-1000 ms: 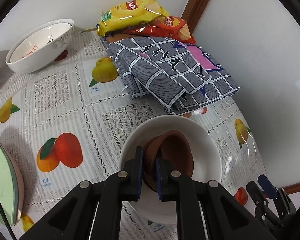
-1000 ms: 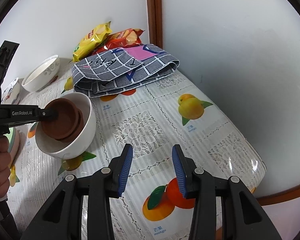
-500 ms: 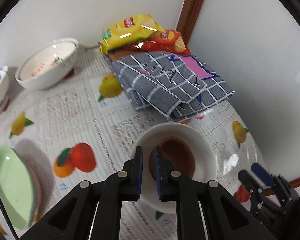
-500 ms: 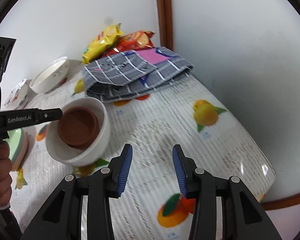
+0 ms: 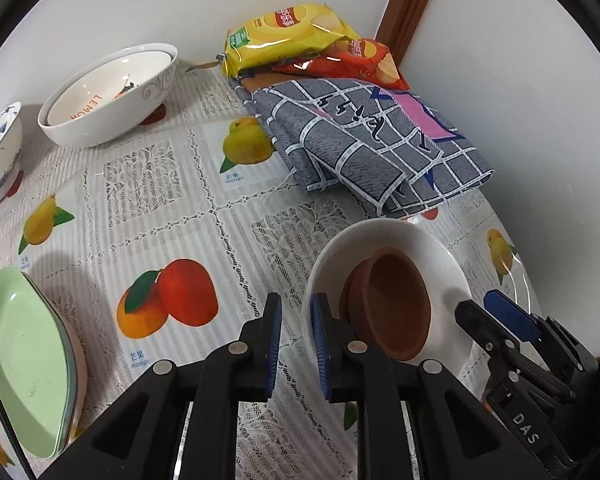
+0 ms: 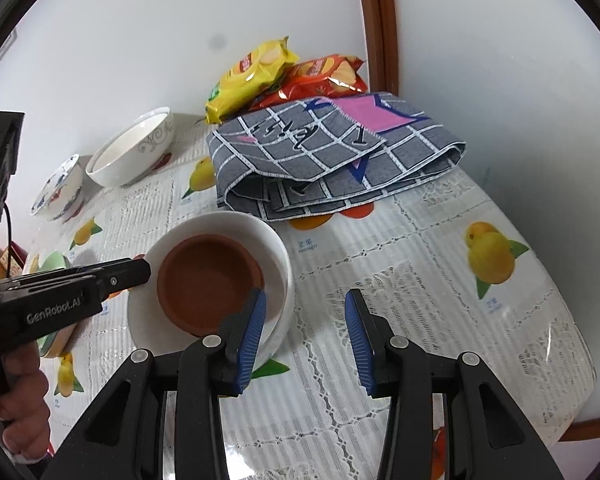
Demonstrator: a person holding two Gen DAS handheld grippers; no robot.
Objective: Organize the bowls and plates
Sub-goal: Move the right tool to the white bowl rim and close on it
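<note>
White bowl (image 5: 384,240) with brown bowl (image 5: 396,304) beside parted left claw (image 5: 295,344).

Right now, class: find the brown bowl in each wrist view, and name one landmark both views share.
Left wrist: the brown bowl sits lower right, inside the white bowl, just right of the left gripper.
Right wrist: the brown bowl sits left of centre, inside the white bowl, behind the right gripper.
Shared landmark: the grey checked cloth, beyond the bowls.
</note>
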